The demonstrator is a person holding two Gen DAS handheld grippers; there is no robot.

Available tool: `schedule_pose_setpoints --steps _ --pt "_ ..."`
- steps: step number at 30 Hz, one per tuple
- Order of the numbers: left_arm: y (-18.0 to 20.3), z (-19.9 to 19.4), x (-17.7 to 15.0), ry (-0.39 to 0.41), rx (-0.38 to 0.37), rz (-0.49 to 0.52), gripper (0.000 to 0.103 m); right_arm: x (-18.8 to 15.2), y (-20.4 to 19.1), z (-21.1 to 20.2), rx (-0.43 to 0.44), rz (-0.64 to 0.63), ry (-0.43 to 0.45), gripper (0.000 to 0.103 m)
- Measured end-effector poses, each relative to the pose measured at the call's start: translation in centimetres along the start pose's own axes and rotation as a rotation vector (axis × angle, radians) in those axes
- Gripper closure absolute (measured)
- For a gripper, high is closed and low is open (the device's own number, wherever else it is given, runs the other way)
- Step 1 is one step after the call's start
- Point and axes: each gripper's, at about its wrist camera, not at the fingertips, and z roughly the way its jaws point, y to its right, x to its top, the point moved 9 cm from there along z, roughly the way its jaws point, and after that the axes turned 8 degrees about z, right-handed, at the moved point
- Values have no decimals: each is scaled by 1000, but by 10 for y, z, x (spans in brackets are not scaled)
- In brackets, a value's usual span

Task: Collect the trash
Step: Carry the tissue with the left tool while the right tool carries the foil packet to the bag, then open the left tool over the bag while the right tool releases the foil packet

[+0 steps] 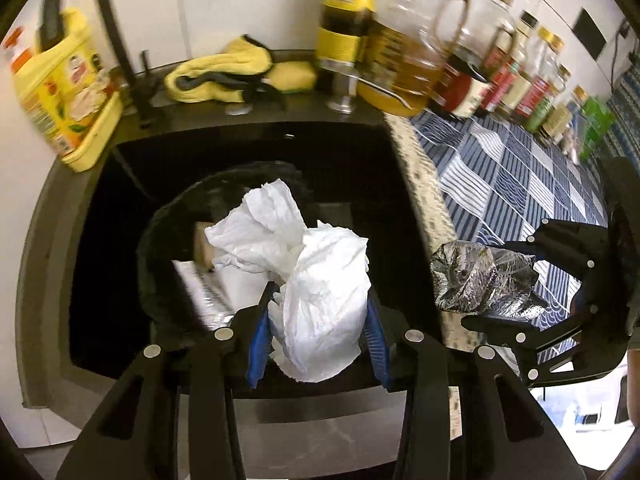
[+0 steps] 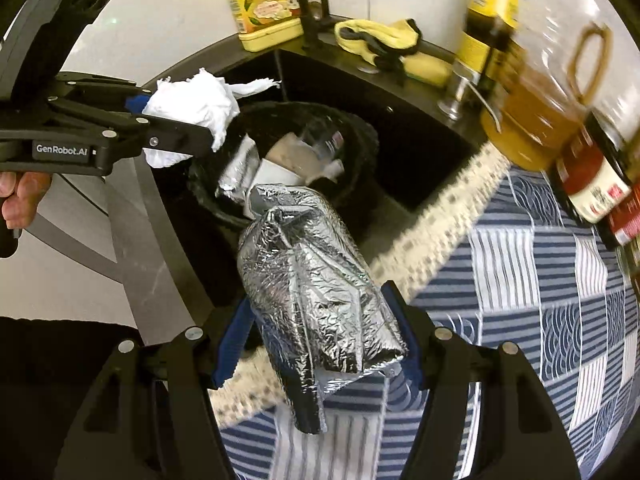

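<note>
A blue-and-white checked cloth [image 2: 520,300] covers the desk at right, bottles [image 1: 516,76] lined along its far wall, beside a dark sink [image 1: 256,140] holding a black-lined trash bin [image 2: 360,140] with scraps inside. Left tongs [image 1: 318,316] clench a crumpled white paper wad [image 1: 320,280] over the bin; right tongs [image 2: 320,340] grasp a crushed silver foil bag [image 2: 312,280] near the desk's speckled edge, just right of the bin
</note>
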Motion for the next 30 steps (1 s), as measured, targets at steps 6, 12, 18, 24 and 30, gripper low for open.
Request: schedule_pose_setpoints --steps 6,12,18,24,30 --pt "-43 -12 0 31 23 -71 64 40 -21 7 21 -27 21 40" --pt "-72 -16 6 52 30 -110 63 80 -38 15 27 -67 41 40" --pt "-91 -3 15 53 10 -156 61 106 -33 29 35 -61 38 40" --pt "-99 24 20 22 -26 -175 61 125 -25 55 49 -52 3 39" --pt "-115 49 16 -35 -35 -235 41 143 -20 75 54 -31 -27 31"
